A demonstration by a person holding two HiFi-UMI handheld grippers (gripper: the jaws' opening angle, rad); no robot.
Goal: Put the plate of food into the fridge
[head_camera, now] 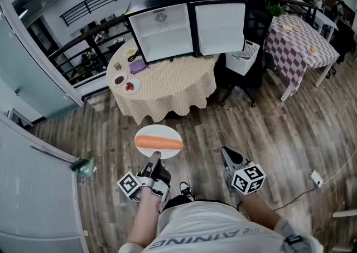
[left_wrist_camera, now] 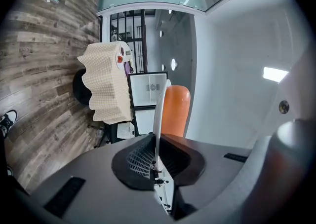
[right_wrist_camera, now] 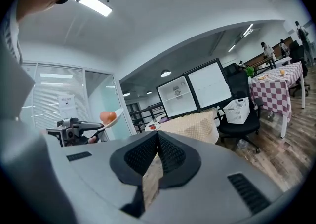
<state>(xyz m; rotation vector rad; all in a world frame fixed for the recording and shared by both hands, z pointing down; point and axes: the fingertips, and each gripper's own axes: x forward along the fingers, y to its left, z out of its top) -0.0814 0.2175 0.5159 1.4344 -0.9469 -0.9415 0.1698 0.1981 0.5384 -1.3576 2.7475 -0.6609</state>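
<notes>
The left tool point(head_camera: 155, 158) is gripping the rim of the round white plate point(head_camera: 146, 132) carrying a long orange carrot point(head_camera: 159, 142), well apart from the black two-door fridge point(head_camera: 162, 32) on the beige-clothed round counter point(head_camera: 167, 87). The right tool point(head_camera: 226, 154) is hanging beside it, closed and empty

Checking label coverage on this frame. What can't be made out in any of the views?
Inside of the fridge: head view, its closed white doors hide it.
Top face of the plate: left gripper view shows it only edge-on in the left tool.
Lower end of the carrot: left gripper view, the tool's body covers it.
Contents of the small dishes on the round table: head view, too small to tell.
</notes>
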